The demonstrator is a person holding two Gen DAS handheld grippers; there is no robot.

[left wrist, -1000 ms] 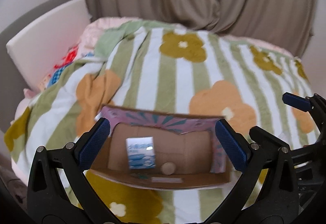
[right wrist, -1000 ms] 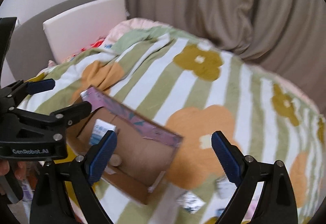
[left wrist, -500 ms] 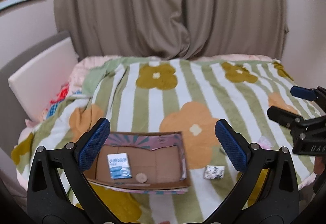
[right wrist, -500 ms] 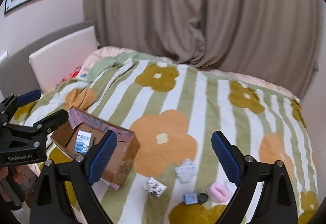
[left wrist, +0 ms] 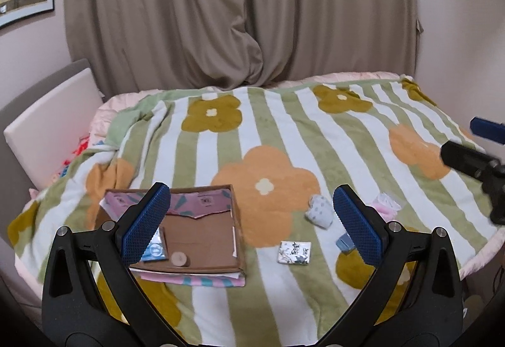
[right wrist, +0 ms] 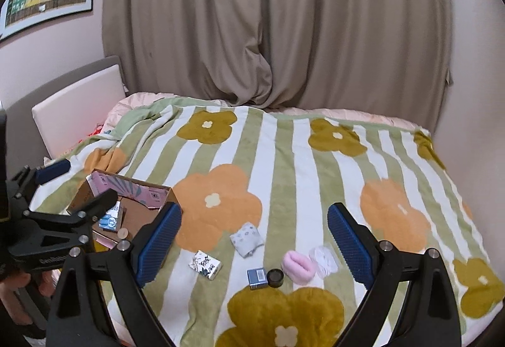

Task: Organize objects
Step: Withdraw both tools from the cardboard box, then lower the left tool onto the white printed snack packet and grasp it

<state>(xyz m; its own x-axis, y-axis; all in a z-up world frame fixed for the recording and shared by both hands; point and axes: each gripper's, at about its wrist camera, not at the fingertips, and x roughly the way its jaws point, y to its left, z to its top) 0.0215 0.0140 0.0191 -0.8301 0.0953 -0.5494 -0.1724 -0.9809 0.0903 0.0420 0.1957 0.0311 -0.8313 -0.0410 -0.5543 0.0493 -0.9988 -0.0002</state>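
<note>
The bed with the soft striped blanket of green and white bands and big orange and mustard flowers [right wrist: 284,176] is filling most of both views. A heavy taupe curtain [right wrist: 268,31] is hanging behind it in the upper half, a framed picture of coloured houses [right wrist: 47,3] is sitting on the wall at upper left, and a pale padded headboard [left wrist: 50,120] is standing at the left edge.

On the blanket, at lower left, the open brown cardboard box with pink patterned flaps [left wrist: 195,230] is lying flat; it is already holding a small blue-and-white packet [left wrist: 154,249] and a round wooden disc [left wrist: 179,259]. The other things are waiting outside the box, near the lower centre: a grey-white folded cloth [right wrist: 246,239], a silver printed sachet [right wrist: 205,264], a small blue box [right wrist: 257,278] touching a black round cap [right wrist: 275,278], a pink fluffy roll [right wrist: 298,266] and a clear crumpled wrapper [right wrist: 325,257].

The left gripper [left wrist: 252,224] and the right gripper [right wrist: 254,241] are both standing spread wide, with nothing between the blue pads — they are hanging above the near edge of the bed.

I judge that the sorting is only partly done and that a new pick is being chosen. The next move is calling for a descent onto one loose item — the sachet is lying nearest the box — and a gentle pinch, because the blanket is soft and may be caught together with it.
</note>
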